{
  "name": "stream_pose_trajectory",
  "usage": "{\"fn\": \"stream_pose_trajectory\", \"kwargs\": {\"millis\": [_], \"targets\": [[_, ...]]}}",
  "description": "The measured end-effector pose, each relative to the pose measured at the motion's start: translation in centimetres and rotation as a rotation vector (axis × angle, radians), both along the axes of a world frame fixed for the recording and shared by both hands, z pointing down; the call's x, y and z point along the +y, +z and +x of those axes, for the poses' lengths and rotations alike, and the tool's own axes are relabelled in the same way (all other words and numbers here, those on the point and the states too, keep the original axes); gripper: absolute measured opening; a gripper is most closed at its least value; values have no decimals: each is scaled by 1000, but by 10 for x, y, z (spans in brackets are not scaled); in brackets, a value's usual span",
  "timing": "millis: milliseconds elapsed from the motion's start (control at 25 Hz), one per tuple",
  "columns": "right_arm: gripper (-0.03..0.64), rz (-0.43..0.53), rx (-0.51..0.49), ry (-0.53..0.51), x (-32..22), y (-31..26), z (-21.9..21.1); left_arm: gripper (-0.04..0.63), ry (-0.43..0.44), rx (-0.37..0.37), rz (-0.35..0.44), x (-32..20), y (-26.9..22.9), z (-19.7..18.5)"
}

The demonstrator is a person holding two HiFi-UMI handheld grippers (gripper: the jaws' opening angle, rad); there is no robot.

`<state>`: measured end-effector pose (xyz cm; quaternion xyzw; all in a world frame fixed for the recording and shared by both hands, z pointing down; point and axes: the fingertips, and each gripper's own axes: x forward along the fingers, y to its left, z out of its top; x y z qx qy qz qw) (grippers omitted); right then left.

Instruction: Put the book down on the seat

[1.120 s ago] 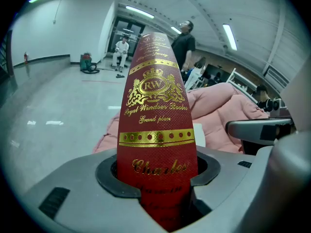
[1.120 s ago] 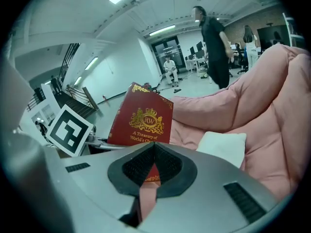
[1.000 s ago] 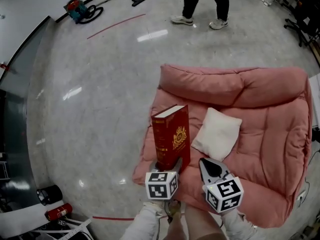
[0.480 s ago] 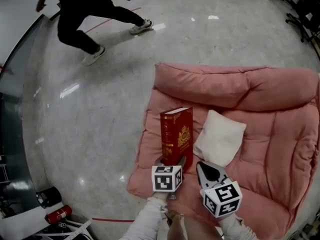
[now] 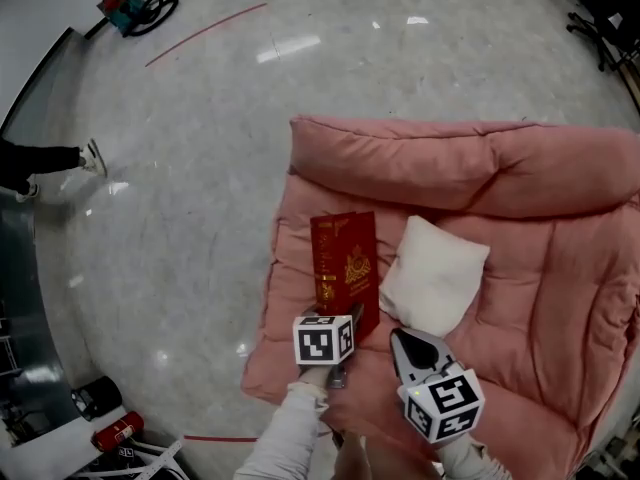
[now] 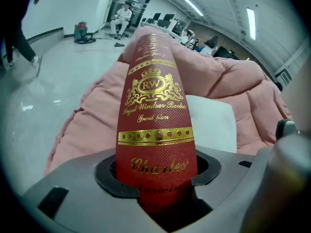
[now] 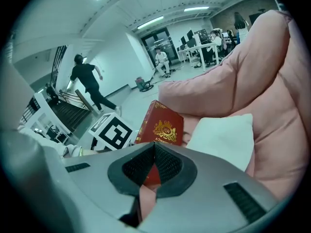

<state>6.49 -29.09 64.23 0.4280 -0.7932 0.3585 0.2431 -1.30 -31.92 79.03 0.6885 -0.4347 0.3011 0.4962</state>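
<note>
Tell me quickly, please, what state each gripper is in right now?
Left gripper: closed on the red book, gripping its lower end.
Right gripper: closed, holding nothing.

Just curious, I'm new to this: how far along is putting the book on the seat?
Done: the red book is over the pink seat, beside the white pillow. In hand: the left gripper grips its near end. Left: lay it flat and let go.
</note>
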Motion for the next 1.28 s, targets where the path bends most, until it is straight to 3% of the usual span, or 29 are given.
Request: {"fn": "stream_pose_trajectory", "kwargs": {"millis": [160,360,680,1040,1280], "targets": [[5,-6,-8,1,4,0,-1,277,6,-10,-12,-3,5,-5],[5,4,-13,-8,7,-6,-4,368,-18,-103,-27,5,8,-23],[5,32,-16,-21,15,-25,-13,388,-85,-225,43,14,-21,-56],[5,68,-11,-57,36,-52,-30,384,-82,-152,104,46,-72,-49],[6,93,21,-87,59,-68,-32,315,-54,-83,141,80,-116,-37]]}}
